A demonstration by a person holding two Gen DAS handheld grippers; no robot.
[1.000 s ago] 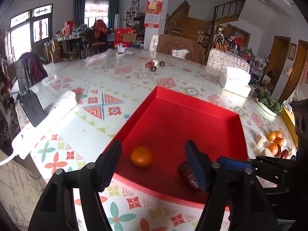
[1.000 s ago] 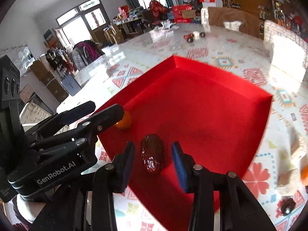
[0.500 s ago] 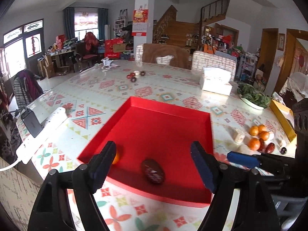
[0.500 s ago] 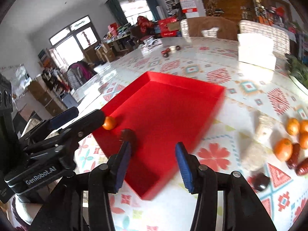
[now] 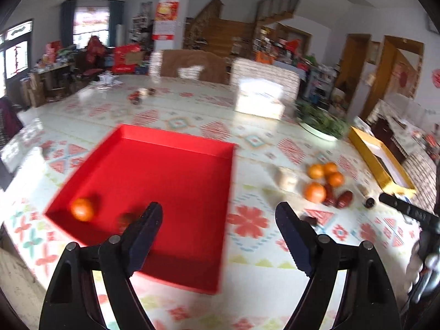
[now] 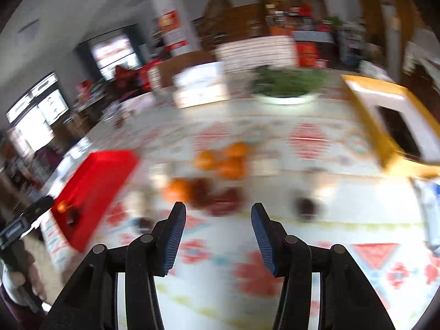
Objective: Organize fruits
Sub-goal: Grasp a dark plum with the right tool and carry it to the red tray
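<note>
A red tray [image 5: 170, 170] lies on the patterned table and holds one orange [image 5: 82, 209] and one dark red date [image 5: 126, 219] near its front left. My left gripper [image 5: 220, 236] is open and empty above the tray's front right corner. A pile of oranges [image 5: 324, 177] and dates [image 5: 339, 199] lies to the right on the table. In the blurred right wrist view my right gripper [image 6: 217, 236] is open and empty, short of that pile of oranges [image 6: 220, 162] and dates [image 6: 220, 198]. The tray [image 6: 93, 187] is at the left there.
A yellow box [image 5: 379, 159] lies at the right edge, and a white bowl of greens [image 5: 319, 126] and a tissue box [image 5: 261, 101] stand behind the pile. Pale lumps [image 5: 286, 178] and small dark items [image 6: 305, 206] lie near the fruit.
My right gripper let go of the date in the tray and swung right toward the fruit pile. My left gripper pulled back and turned right, away from the orange.
</note>
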